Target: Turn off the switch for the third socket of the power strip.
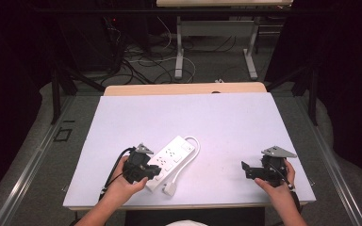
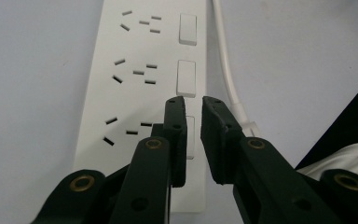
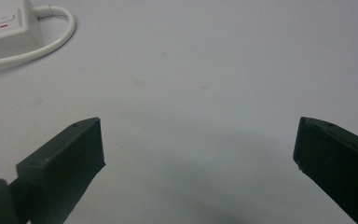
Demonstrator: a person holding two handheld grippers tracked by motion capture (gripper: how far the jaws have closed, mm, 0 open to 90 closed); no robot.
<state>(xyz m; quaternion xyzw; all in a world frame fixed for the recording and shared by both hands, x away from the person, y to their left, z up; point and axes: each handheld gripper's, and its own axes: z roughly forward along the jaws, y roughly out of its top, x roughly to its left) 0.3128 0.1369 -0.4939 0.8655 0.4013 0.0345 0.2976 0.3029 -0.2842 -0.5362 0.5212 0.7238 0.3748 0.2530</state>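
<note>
A white power strip point(image 1: 172, 157) lies slanted on the table's near left part, with its white cable point(image 1: 196, 143) looping round to a plug point(image 1: 169, 189) near the front edge. My left gripper point(image 1: 156, 171) hangs over the strip's near end. In the left gripper view the power strip point(image 2: 135, 93) shows three socket groups and a row of rocker switches point(image 2: 186, 77). There my left gripper point(image 2: 193, 100) is shut to a narrow gap above the nearest switch, gripping nothing. My right gripper point(image 1: 246, 168) is at the near right, and in its own view the right gripper point(image 3: 198, 140) is wide open over bare table.
The table top point(image 1: 226, 122) is covered in pale lavender. The strip's end with a red-marked switch point(image 3: 4, 28) and its cable point(image 3: 51, 42) sit far left of the right gripper. Another table's legs and floor cables point(image 1: 169, 61) lie beyond the far edge.
</note>
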